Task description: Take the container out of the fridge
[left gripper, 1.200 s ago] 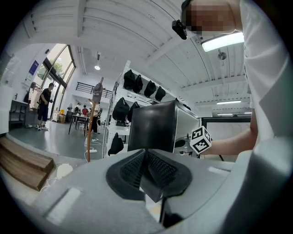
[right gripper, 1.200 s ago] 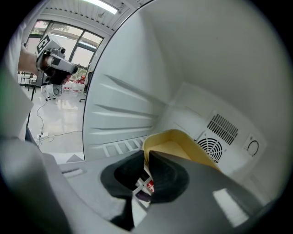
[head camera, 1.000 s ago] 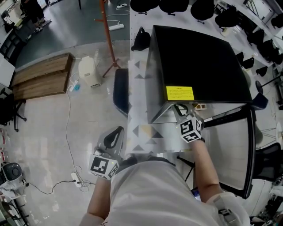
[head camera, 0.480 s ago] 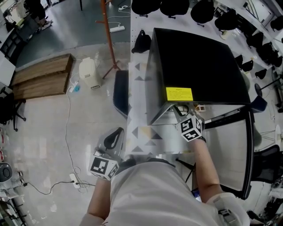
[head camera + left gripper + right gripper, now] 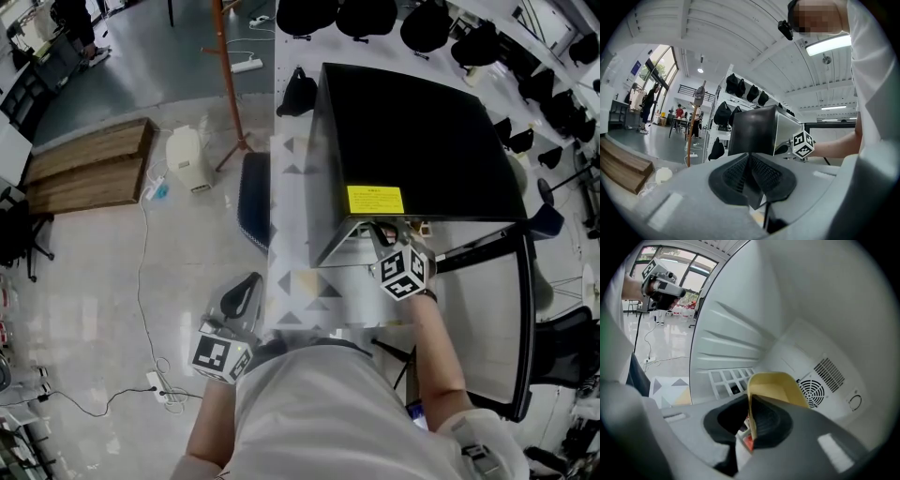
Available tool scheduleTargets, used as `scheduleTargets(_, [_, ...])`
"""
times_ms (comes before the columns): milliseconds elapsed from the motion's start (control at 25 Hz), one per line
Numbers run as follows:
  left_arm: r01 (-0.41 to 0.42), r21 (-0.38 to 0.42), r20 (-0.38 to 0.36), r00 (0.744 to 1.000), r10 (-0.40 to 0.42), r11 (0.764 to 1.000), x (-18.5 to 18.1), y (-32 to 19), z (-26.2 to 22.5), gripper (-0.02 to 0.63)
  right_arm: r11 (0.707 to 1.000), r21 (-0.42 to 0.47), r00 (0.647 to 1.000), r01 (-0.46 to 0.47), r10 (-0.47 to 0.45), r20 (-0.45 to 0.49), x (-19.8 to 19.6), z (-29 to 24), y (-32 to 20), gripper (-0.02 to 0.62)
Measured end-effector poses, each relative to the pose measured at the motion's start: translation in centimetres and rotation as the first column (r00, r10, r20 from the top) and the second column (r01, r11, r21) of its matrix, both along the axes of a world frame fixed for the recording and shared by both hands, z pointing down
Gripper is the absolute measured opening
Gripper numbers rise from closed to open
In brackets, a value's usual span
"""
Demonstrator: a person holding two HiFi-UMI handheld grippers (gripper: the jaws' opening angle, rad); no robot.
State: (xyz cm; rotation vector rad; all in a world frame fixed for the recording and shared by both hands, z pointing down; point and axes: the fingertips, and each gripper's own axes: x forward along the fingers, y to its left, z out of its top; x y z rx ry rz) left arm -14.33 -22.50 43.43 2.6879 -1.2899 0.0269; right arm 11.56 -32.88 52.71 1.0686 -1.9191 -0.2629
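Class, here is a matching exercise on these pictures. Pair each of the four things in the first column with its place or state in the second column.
Column one
1. yellow plastic container
2. left gripper
3. yellow rectangular label
4. long wooden platform

Column two
A. lying on the floor
B. inside the black fridge, against its white interior
C. fingers together, holding nothing
D. stuck on the fridge's top

Pairs: 1-B, 2-C, 3-D, 4-A
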Motion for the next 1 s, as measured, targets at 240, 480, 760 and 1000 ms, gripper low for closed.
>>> scheduleTargets(240, [-0.049, 0.003, 0.002, 0.999, 0.049, 0.999, 1.3, 0.1, 0.0, 0.025, 1.000, 0.030, 0.997, -0.008, 0.005, 0.075, 0.3, -2.3, 1.6, 0.017])
scheduleTargets(480, [-0.136, 0.003, 0.000, 0.991, 0.136, 0.991, 4.2, 0.1, -0.1, 0.025, 0.998, 0.038, 0.976, -0.058, 0.049, 0.213, 0.8, -3.9, 4.6, 0.017])
scheduleTargets(760, [-0.281, -0.004, 0.006, 0.960, 0.281, 0.960, 8.7, 0.3, 0.4, 0.025, 0.984, 0.090, 0.921, -0.154, 0.110, 0.375, 1.9, -5.8, 8.7, 0.017])
scheduleTargets(1000, [-0.384, -0.009, 0.009, 0.923, 0.384, 0.923, 12.0, 1.0, 0.7, 0.025, 0.967, 0.086, 0.867, -0.238, 0.172, 0.468, 3.1, -6.8, 12.0, 0.017])
